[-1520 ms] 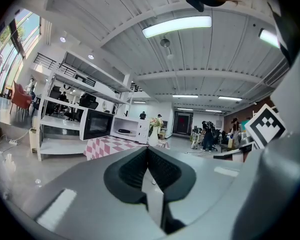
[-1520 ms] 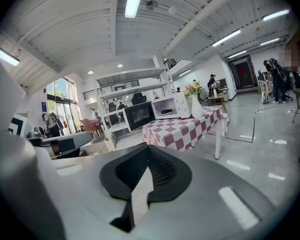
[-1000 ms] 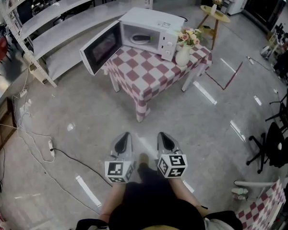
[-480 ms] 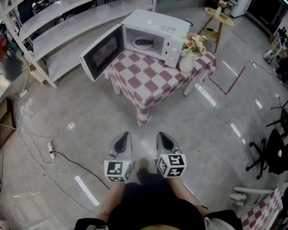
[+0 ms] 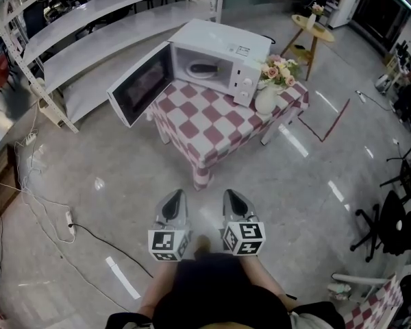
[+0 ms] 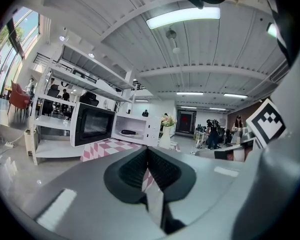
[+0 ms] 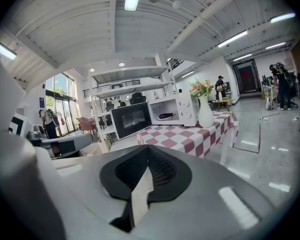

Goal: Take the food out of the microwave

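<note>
Standing well back from the microwave [image 5: 219,46], the person holds both grippers low and side by side, pointed toward it. The left gripper [image 5: 176,199] has its jaws pressed together with nothing between them, and the right gripper [image 5: 232,199] is likewise closed and empty. The food [image 5: 202,68] lies inside the microwave's cavity, on what looks like a pale dish. The door [image 5: 140,82] hangs wide open at the microwave's hinge side.

The step in hand, I'd say, is the approach. To do it well, come square to the microwave's open front, keeping off the door's outer edge. Spread the jaws of the reaching gripper before it enters the cavity, not inside it. A vase of flowers [image 5: 267,96] stands just beside the microwave's control panel, so the right gripper should stay clear of that side. Take the dish by its near rim and draw it out level over the checked table [image 5: 216,129] in front of the microwave.
</note>
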A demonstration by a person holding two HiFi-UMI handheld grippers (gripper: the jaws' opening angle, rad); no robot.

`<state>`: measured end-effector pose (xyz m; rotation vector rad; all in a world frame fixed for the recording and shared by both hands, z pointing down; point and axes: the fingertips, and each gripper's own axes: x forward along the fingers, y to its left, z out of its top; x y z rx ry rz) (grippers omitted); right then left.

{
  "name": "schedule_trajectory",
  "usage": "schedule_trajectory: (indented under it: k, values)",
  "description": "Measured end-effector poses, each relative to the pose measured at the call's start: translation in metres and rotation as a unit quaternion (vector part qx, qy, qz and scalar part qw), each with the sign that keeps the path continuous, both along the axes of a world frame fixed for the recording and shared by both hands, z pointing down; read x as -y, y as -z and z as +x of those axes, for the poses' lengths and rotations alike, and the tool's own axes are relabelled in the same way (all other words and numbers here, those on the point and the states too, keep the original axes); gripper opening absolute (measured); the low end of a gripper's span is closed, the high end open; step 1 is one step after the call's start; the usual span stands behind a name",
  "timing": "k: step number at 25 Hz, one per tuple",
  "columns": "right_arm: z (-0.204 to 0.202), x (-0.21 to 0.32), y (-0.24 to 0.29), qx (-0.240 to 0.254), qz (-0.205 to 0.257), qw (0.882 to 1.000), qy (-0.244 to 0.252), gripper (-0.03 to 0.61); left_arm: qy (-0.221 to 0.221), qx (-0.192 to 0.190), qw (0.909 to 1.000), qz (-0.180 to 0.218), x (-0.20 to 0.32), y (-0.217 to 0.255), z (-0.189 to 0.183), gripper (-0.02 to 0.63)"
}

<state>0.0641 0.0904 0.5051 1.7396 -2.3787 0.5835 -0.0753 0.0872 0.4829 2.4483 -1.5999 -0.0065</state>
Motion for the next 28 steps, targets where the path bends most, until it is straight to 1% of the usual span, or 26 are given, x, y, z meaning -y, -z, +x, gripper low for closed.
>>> schedule_trajectory:
  k: [5,11,20,28]
  values:
    - [0.004,0.010,-0.002,0.000,0.007,1.000,-0.003,0.002,0.000,0.003,1.0000,-0.003,0.008,-0.007,0.003,0.008]
    - [0.002,0.013,-0.009,0.006,0.001,1.000,0.005,0.002,-0.003,0.009,0.9999,-0.004,0.009,-0.009,0.007,0.009]
    - [-0.007,0.018,-0.010,0.018,0.001,1.000,0.021,0.002,0.016,0.013,0.9998,-0.004,0.012,-0.009,0.000,0.009]
    - [-0.013,0.014,-0.009,0.021,-0.003,0.999,0.036,0.001,0.031,0.012,0.9994,-0.008,0.002,-0.008,-0.004,0.008]
